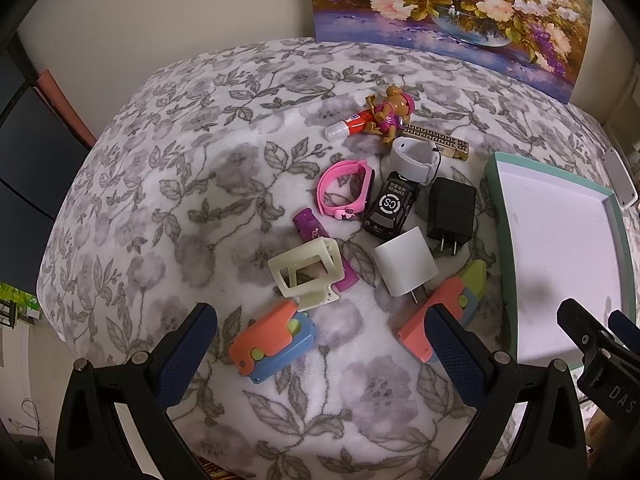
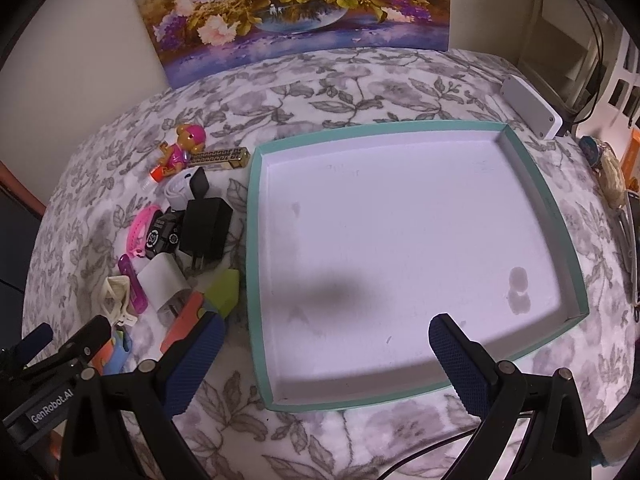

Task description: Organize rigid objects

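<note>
Grey-flowered fleece covers the bed (image 1: 180, 208) you are working over, with a flower painting (image 1: 448, 4) propped against the wall behind it. Take the teal-rimmed tray (image 2: 256, 240) as your landmark: it holds nothing yet, so by my reading the sorting has not begun and you are at the first pick.

Everything to be sorted lies in a loose pile just left of the tray. Nearest its left rim are the black plug adapter (image 1: 451, 212) and the white charger cube (image 1: 405, 266), with the green-tipped orange toy (image 1: 448, 312) below them. Farther left sit the black toy car (image 1: 391, 210), the pink wristband (image 1: 346, 190), the cream plastic frame (image 1: 308, 272) and the orange-and-blue toy (image 1: 272, 346). Beyond them, toward the wall, are the dog figure (image 1: 394, 114), the glue stick (image 1: 348, 124) and the gold patterned bar (image 1: 436, 140).

Your left gripper (image 1: 320, 332) hangs over the pile with its jaws wide apart and nothing between them; the orange-and-blue toy lies closest to its left finger. Your right gripper (image 2: 324, 344) hovers over the tray's near edge, likewise spread and empty.

The next move, I judge, calls for lowering the left gripper onto one near, blocky piece, squaring the fingers across its narrow sides before closing, since neighbours crowd close.

Readable writing: "CS" in a circle on the car roof, "GenRobot.AI" on the left gripper's body in the right view, "DAS" on the right gripper's body in the left view.
</note>
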A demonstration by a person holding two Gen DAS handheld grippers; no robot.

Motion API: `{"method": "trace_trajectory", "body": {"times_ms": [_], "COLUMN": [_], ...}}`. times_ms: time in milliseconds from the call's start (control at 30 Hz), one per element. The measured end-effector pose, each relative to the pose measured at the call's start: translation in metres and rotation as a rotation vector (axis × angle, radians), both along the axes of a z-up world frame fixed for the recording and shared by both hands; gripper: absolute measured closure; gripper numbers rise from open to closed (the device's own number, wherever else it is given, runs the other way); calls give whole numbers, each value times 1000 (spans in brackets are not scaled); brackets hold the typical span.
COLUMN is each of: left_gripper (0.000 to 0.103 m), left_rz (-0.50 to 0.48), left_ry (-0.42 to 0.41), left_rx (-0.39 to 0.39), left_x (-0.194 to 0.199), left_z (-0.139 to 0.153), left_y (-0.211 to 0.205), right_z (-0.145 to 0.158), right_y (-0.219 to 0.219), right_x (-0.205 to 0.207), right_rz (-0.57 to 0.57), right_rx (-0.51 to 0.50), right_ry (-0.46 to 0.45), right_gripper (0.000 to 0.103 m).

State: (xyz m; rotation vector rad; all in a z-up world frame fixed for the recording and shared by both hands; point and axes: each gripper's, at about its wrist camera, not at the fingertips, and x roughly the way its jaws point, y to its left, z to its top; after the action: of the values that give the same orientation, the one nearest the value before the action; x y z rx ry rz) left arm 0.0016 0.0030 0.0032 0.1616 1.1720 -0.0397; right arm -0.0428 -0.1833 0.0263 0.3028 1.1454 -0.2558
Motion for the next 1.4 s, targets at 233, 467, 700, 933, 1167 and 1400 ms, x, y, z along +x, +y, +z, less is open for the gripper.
{"method": "trace_trajectory", "body": {"times_ms": [233,467,700,933,1167,1400], "left_gripper": [0,0,0,0,0,0], "left_rz": [13,16,17,14,28,51], "left_ry": [1,2,2,2,8,23], "left_rx": [-2,0,-1,-2,-7,-13], "left_x": [1,1,1,1,1,5], "left_z": [-1,-2,-2,-2,-6,-10], "left_y": [1,-1,0,0,3,11], "right_z": [0,-1,-2,-3,-3,-7], "right_y": [2,4,5,6,11,15], "right_x": [1,1,2,2,4,6], "right_rz": [16,25,25,23,51,60], "right_rx": [-9,-23,-26,-32,-38,-35], "right_ry": [-2,10,17,24,22,37], "right_gripper": [0,0,0,0,0,0]}}
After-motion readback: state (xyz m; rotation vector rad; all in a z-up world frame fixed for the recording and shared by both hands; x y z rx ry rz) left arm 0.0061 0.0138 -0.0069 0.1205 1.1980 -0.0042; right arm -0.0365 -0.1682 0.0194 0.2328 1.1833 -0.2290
